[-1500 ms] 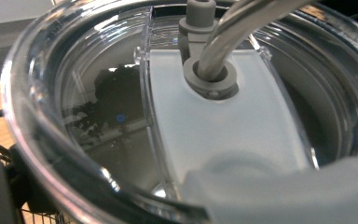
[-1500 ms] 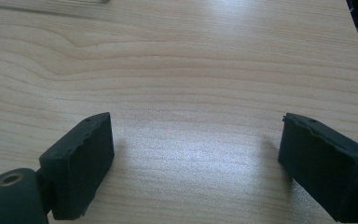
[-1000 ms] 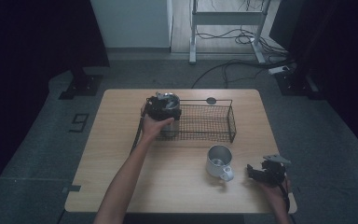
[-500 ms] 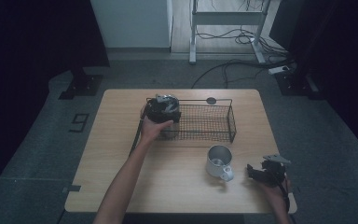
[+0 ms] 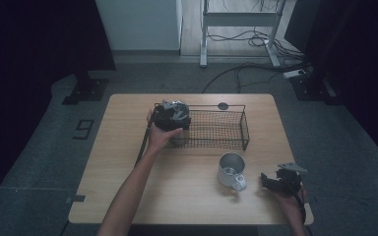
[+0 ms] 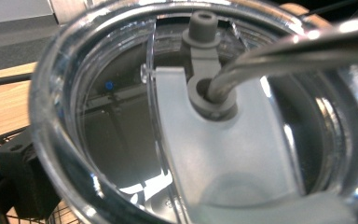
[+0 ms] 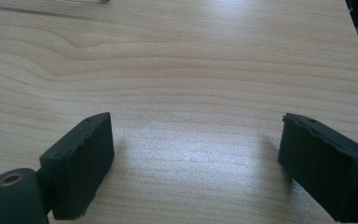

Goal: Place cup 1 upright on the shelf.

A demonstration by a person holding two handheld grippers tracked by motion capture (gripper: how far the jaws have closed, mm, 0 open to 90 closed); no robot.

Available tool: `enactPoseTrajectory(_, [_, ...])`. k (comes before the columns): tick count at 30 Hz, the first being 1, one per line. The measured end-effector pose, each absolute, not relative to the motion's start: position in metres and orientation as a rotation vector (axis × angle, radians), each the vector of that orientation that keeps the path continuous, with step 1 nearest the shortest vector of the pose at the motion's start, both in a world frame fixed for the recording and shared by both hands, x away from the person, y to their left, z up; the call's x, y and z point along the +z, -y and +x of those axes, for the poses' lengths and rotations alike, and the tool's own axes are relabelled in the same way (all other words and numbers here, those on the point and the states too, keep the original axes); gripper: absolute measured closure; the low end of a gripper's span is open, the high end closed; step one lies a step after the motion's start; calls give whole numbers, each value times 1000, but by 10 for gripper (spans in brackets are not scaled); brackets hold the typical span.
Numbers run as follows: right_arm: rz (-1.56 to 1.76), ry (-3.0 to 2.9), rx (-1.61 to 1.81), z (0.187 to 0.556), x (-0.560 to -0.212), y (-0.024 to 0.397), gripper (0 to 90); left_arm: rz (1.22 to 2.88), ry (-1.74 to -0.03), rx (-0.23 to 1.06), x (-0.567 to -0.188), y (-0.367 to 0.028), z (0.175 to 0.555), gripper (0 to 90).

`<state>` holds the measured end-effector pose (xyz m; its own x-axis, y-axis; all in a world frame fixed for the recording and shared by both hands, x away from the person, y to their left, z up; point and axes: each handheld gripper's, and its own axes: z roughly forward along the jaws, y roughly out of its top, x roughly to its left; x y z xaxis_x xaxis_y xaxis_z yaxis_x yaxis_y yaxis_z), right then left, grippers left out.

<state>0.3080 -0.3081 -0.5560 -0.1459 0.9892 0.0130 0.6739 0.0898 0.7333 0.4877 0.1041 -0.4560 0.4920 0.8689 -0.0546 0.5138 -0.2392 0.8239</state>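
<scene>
While the clear lidded tumbler with a metal straw (image 5: 178, 114) stands at the black wire basket's (image 5: 226, 129) left end in the high view, the steel mug (image 5: 232, 169) remains outside (near the tabletop's front-right corner). In the left gripper view, the left gripper (image 5: 168, 117) is seen with jaws just opened around the tumbler. In the right gripper view, the right gripper (image 7: 200, 163) is held spread, empty.

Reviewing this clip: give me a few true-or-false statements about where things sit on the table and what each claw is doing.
1. The metal mug stands inside the wire basket. False: it stands on the table, in front of the basket.
2. The left claw is at the basket's left end, at a clear tumbler with a straw. True.
3. The right claw grips the mug's handle. False: its jaws stand apart over bare wood, with nothing between them.
4. The straw goes through a grey ring in the tumbler's lid. True.
5. The mug lies on its side. False: it stands upright, mouth up.
</scene>
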Motion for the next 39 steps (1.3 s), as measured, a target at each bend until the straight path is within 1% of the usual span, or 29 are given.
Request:
enactPoseTrajectory(8, [1630,-1877,832,308,-556,308,101,1888,-1124,533,-452,-111,479,0])
enactPoseTrajectory(23, [1635,-1871,830,309,-556,308,101,1817,-1070,543,-427,-133,455,0])
enactPoseTrajectory(39, [1636,-1867,828,309,-556,308,101,1817,-1056,551,-431,-151,433,0])
